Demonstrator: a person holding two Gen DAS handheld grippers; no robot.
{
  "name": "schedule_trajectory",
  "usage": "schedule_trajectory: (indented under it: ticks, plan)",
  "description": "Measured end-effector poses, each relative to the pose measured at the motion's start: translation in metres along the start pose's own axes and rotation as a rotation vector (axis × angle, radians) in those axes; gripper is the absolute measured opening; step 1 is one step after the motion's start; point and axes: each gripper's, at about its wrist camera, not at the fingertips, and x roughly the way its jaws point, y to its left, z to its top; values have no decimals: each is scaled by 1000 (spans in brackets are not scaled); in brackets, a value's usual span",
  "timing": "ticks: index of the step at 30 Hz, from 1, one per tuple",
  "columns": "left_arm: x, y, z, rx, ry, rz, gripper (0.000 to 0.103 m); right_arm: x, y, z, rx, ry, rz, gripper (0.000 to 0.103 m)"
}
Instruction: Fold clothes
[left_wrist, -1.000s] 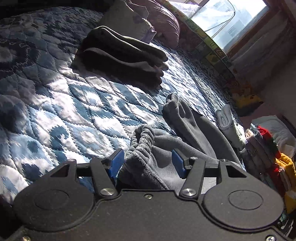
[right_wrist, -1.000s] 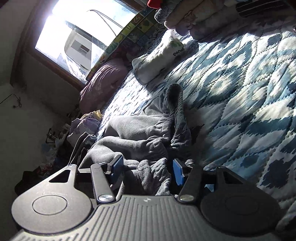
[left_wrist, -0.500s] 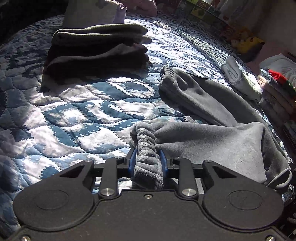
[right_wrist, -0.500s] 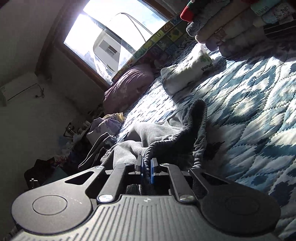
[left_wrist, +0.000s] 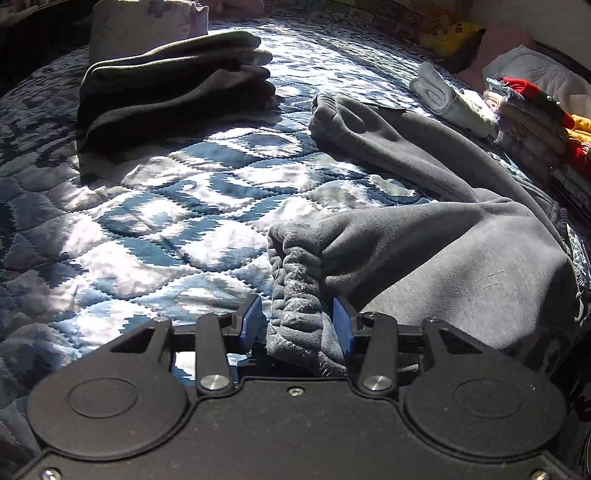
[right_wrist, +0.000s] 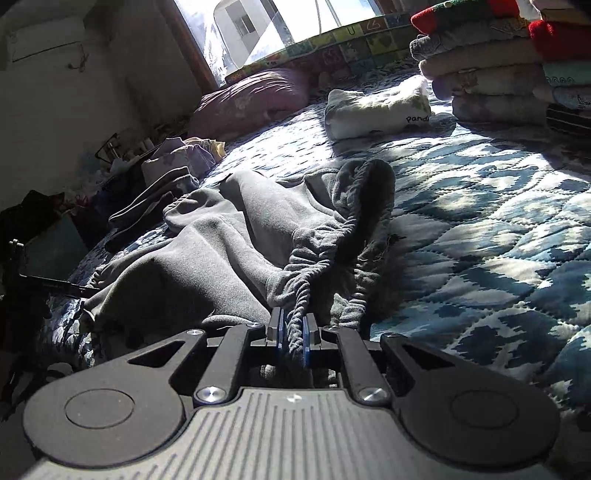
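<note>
The grey sweatpants (left_wrist: 461, 258) run lengthwise away from both tongs toward the folded dark pile (left_wrist: 173, 88); the right gripper (right_wrist: 291, 332) pinches their waistband (right_wrist: 314, 273); the left gripper (left_wrist: 295, 321) stands wide around a cuff.

A home bedroom: a quilted blue bedspread (left_wrist: 155, 206), with a pillow (right_wrist: 255, 99) and folded clothes stack (right_wrist: 491, 81) on it below the window (right_wrist: 266, 29).

Left gripper (left_wrist: 297, 325): matte black body, two round discs, silver pivot screws, blue finger pads (left_wrist: 249, 320). Right gripper (right_wrist: 292, 334): black linkage arms, grey ribbed plate, silver screws, thin blue pads (right_wrist: 306, 338).
</note>
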Motion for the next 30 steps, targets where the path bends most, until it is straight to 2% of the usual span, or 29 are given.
schedule_trajectory:
  ticks: [2, 3, 6, 7, 8, 10, 13, 14, 18, 19, 21, 22, 24, 25, 26, 27, 28, 30]
  plan:
    - [-7, -1, -3, -35, -42, 17, 97, -3, -9, 1, 82, -22, 17, 20]
    - [-9, 0, -4, -60, -60, 16, 103, -3, -13, 2, 122, -31, 28, 20]
    - [-16, 5, -7, -154, -106, -5, 103, -2, -17, 2, 190, -47, 55, 24]
    - [-18, 8, -8, -197, -119, -21, 103, 1, -18, 2, 215, -50, 71, 30]
    - [-26, 9, -8, -235, -182, -9, 103, 3, -19, 2, 236, -50, 84, 35]
    - [-33, 13, -7, -287, -251, -39, 103, 9, -17, 2, 247, -39, 86, 36]
    - [-29, 13, 3, -322, -169, -57, 102, 14, -15, 3, 248, -31, 71, 36]
    - [-26, 9, 9, -260, -108, -39, 101, 14, -15, 3, 252, -32, 72, 36]
    - [-26, -12, 19, -84, -90, 105, 100, 15, -14, 4, 248, -36, 66, 36]
    - [-23, -15, 20, -55, -77, 106, 99, 15, -14, 4, 245, -38, 66, 36]
    - [-14, -19, 22, -1, -39, 83, 68, 15, -14, 4, 241, -45, 66, 36]
    - [-9, -19, 23, 19, -14, 65, 44, 15, -14, 4, 236, -50, 64, 36]
    - [3, -23, 23, 71, 26, 86, 40, 15, -13, 4, 219, -63, 57, 35]
    - [8, -24, 23, 91, 47, 92, 39, 15, -13, 5, 210, -68, 58, 29]
    - [10, -24, 23, 100, 56, 94, 34, 14, -12, 6, 199, -75, 58, 15]
    - [7, -22, 24, 118, 54, 99, 30, 13, -11, 7, 181, -84, 55, 9]
    - [-1, -22, 26, 138, 29, 98, 22, 10, -8, 8, 155, -100, 38, 8]
    - [-25, -14, 32, 93, -57, 54, 21, 3, -8, 10, 133, -131, 3, 7]
